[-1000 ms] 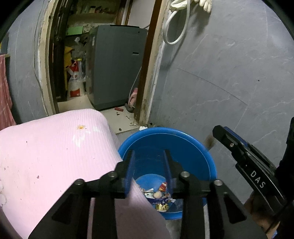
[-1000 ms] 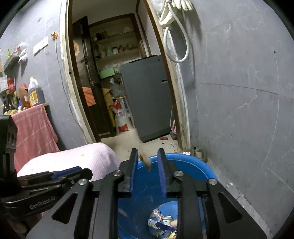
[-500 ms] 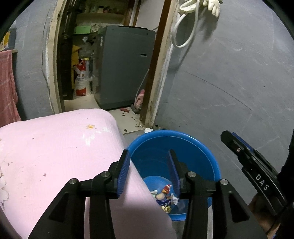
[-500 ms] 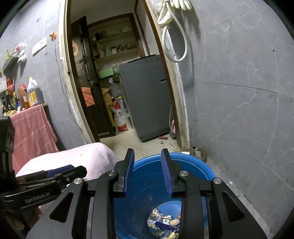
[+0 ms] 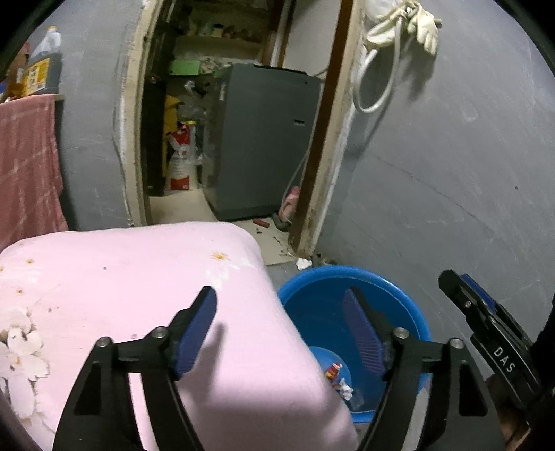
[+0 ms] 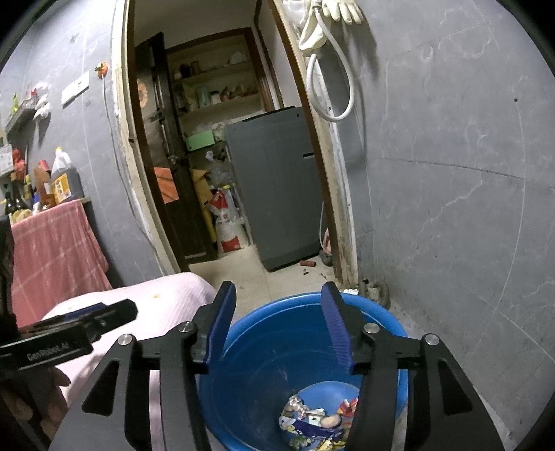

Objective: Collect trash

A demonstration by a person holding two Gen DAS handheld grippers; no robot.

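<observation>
Wall: grey, marked with pale scratches, seen on the right in both views; a white hose and a pale glove are hung near its top beside the door frame.
Doorway: opened onto a back room where a grey cabinet, shelves and a red-and-white sack are seen.
Bed cover: pink with flower prints, lying at the left, its corner just beside the bucket.
Red cloth: draped at the far left below bottles.
Bucket: blue, standing on the floor between the bed cover and the wall.
Trash: crumpled wrappers and scraps are gathered at the bottom of the bucket.
Left gripper: held over the bed corner and the bucket rim; its jaws have just been opening and are spread wide, with nothing gripped between them.
Right gripper: held above the bucket's mouth; its jaws have just been opening and are parted, released, with nothing between the pads.
Paper scrap: white, lying on the floor behind the bucket at the foot of the door frame.
</observation>
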